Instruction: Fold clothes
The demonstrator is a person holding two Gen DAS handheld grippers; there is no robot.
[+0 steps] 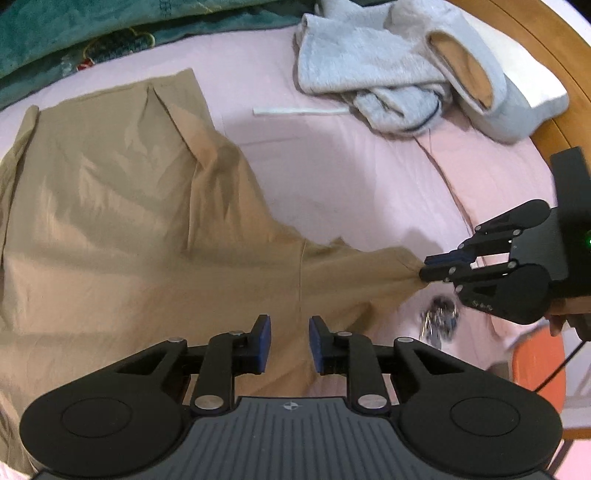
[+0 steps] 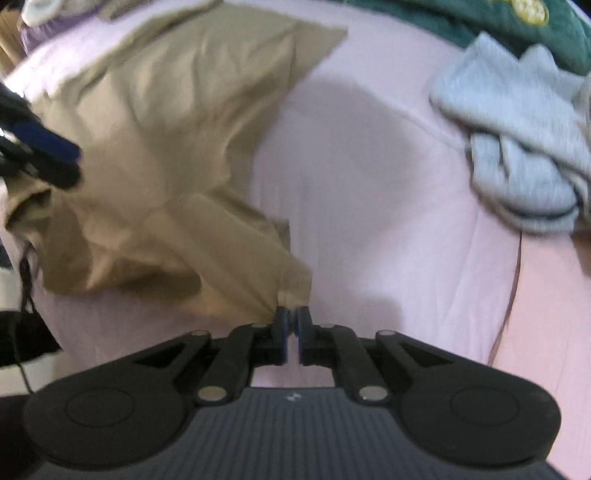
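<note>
Right gripper pinched tight on a corner of thin tan fabric garment, spread wrinkled over pale pink bedsheet. Crumpled grey fleece garment at right; dark green blanket beyond.

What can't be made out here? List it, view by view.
Left wrist: the dark clutter below the right tool is blurred, unidentifiable.
Left wrist: whether the left tool pinches the tan garment; a gap shows between its pads.
Right wrist: the left tool is cut off by the left edge, blurred.
</note>
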